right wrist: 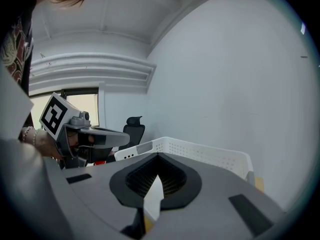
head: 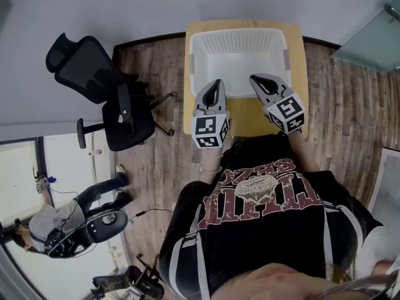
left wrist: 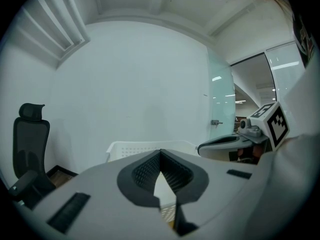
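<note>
White basket (head: 237, 42) is set at 12 o'clock on the table (head: 250, 116). The left gripper (head: 216, 84) and right gripper (head: 256, 79) are held at its 6 o'clock rim, jaws together and empty. The rim could be struck by a closed tip and the basket shoved askew.

The left gripper (head: 215, 87) and right gripper (head: 258, 81) are held side by side, pointing forward and slightly converging, each with jaws closed together at the tips, gripping nothing.
</note>
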The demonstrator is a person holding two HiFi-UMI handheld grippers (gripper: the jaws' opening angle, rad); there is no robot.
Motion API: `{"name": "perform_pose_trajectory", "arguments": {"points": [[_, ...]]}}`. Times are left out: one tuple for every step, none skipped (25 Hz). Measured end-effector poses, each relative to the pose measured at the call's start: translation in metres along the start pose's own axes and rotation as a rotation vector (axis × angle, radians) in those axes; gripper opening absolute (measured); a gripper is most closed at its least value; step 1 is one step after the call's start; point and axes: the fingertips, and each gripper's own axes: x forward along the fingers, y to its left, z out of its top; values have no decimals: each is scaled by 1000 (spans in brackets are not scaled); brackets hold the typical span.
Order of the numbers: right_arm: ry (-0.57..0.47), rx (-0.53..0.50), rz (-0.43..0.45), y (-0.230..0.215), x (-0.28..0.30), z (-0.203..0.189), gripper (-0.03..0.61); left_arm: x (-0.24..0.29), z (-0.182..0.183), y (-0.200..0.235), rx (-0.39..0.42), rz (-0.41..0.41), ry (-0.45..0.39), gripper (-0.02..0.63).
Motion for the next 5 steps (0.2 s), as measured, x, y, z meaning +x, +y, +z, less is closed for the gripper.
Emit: {"name": "perform_pose_trajectory", "arguments": {"points": [[1, 1, 0, 0, 1, 0, 17, 0, 0, 1, 4, 2, 2, 48], [3, 2, -1, 0, 1, 0, 17, 0, 0, 2, 7, 4, 4, 48], [4, 3, -1, 0, 2, 0, 17, 0, -1, 3, 6, 5, 5, 48], [4, 3, -2, 0, 2, 0, 17, 0, -1, 3, 5, 5, 6, 48], [5, 4, -2, 0, 3, 0, 17, 1, -1, 4, 4, 5, 7, 48]]}}
